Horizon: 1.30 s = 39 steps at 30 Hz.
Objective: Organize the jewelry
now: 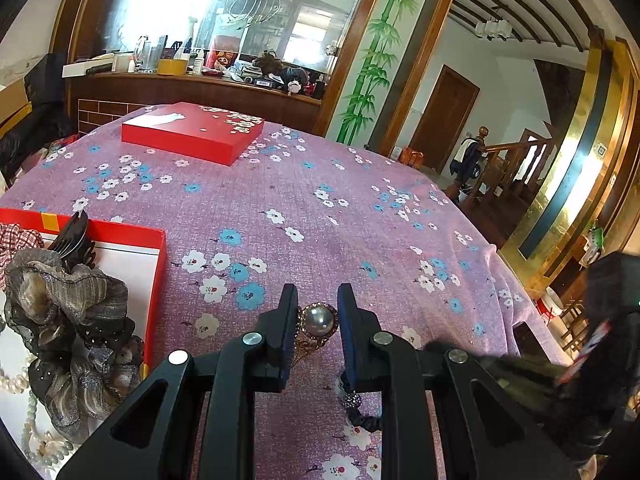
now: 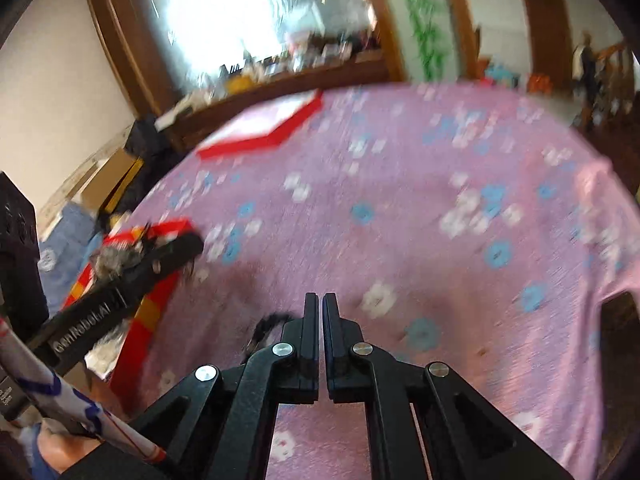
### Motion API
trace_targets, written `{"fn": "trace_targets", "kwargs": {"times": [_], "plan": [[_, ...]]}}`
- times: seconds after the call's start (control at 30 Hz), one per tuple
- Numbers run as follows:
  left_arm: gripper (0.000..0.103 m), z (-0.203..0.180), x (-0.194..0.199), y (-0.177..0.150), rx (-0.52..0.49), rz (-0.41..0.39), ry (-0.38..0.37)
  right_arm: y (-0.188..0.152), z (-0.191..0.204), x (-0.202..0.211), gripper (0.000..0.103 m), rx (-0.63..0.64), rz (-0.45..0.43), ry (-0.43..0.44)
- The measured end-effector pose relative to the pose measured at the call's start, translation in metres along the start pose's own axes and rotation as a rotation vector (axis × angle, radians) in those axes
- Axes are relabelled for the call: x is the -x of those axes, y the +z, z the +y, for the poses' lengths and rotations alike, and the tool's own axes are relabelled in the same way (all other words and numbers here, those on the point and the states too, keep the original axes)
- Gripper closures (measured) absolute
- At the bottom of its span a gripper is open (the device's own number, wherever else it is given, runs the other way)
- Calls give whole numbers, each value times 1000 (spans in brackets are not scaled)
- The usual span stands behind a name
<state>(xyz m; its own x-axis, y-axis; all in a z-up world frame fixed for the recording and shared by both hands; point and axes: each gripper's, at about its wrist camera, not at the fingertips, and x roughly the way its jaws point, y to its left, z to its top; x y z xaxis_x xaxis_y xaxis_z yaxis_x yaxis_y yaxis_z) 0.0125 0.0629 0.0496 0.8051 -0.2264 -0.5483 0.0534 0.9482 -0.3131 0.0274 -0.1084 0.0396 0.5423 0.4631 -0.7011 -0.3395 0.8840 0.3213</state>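
My left gripper [image 1: 318,304] is shut on a gold brooch with a grey pearl [image 1: 318,322], held just above the purple flowered tablecloth [image 1: 320,216]. A black beaded bracelet [image 1: 356,404] lies on the cloth under the right finger. To the left stands an open red box [image 1: 156,280] holding a grey organza scrunchie [image 1: 68,320], a black hair claw [image 1: 74,240], a checked scrunchie [image 1: 16,244] and pearl strands [image 1: 16,380]. In the blurred right wrist view my right gripper [image 2: 321,300] is shut and empty above the cloth; the bracelet [image 2: 266,330] shows to its left, and the left gripper [image 2: 132,276] reaches in by the box [image 2: 148,312].
The red box lid [image 1: 192,130] lies at the far side of the table. A cluttered wooden counter [image 1: 192,80] with a mirror stands behind it. The cloth drops off the table edge at the right [image 1: 532,320], with stairs and a door beyond.
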Motion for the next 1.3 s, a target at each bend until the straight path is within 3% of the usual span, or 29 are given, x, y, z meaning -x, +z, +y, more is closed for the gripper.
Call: {"fn": "trace_targets", "kwargs": {"times": [0.07,0.13,0.33,0.5,0.6,0.67,0.77,1.0,1.3], "plan": [[84,0,0,0,0,0,-1,0,5,-6,97,21,27,6],[84,0,0,0,-1,0,0,-3,12,-9,87,54,39,-21],[84,-1,1,-1,0,0,-3,-10,22,-24,84,113,98,-64],[84,-1,2,-1,1,-5,-6,-16,36,-26,84,215,95,-151],[84,-2,2,-1,-2,-4,-9,-17,38,-26,96,229,92,-180],[84,-3,2,-1,-4,-5,-11,-15,34,-22,97,204,72,-194],[84,-4,3,-1,-3,-8,-15,-9,24,-3,97,158,-29,-210],[84,-7,5,-3,-11,-9,-17,-1,12,32,96,59,-192,-118],[84,-11,8,-3,-27,-26,-24,2,11,50,96,10,-268,-89]]}}
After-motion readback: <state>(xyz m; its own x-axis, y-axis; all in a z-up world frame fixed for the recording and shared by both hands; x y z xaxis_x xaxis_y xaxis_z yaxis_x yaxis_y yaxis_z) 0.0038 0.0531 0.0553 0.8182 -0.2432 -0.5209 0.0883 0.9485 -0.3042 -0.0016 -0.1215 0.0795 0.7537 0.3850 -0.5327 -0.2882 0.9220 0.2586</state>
